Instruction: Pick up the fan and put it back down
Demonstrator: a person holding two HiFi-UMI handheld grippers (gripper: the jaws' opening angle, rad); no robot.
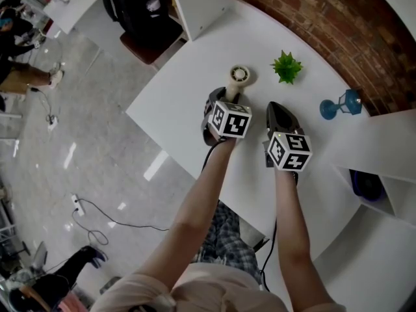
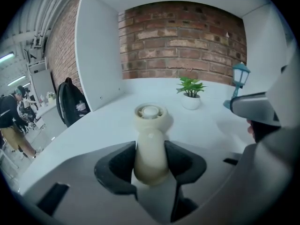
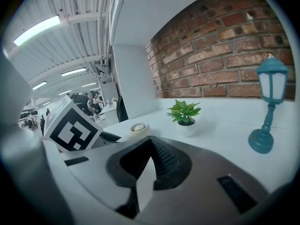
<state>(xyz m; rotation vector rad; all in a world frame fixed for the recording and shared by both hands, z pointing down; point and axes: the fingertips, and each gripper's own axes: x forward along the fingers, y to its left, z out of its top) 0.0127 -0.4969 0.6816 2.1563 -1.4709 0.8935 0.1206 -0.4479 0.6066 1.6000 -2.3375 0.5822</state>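
The fan (image 1: 239, 77) is a small cream hand fan lying on the white table (image 1: 175, 103), its round head pointing away from me. My left gripper (image 1: 229, 100) is over its handle. In the left gripper view the dark pads (image 2: 123, 165) press on both sides of the fan's handle (image 2: 150, 149), with the head (image 2: 150, 112) beyond the jaws, so my left gripper (image 2: 151, 162) is shut on it. My right gripper (image 1: 279, 111) rests just to the right, with its tips meeting and nothing between them (image 3: 151, 142). From there the fan's head (image 3: 139, 128) shows at left.
A small potted green plant (image 1: 286, 67) stands behind the fan, and a blue lantern lamp (image 1: 341, 104) to its right, near the brick wall. A white shelf unit (image 1: 383, 151) is at the right. A black backpack on a chair (image 1: 140, 8) sits beyond the table's far left edge.
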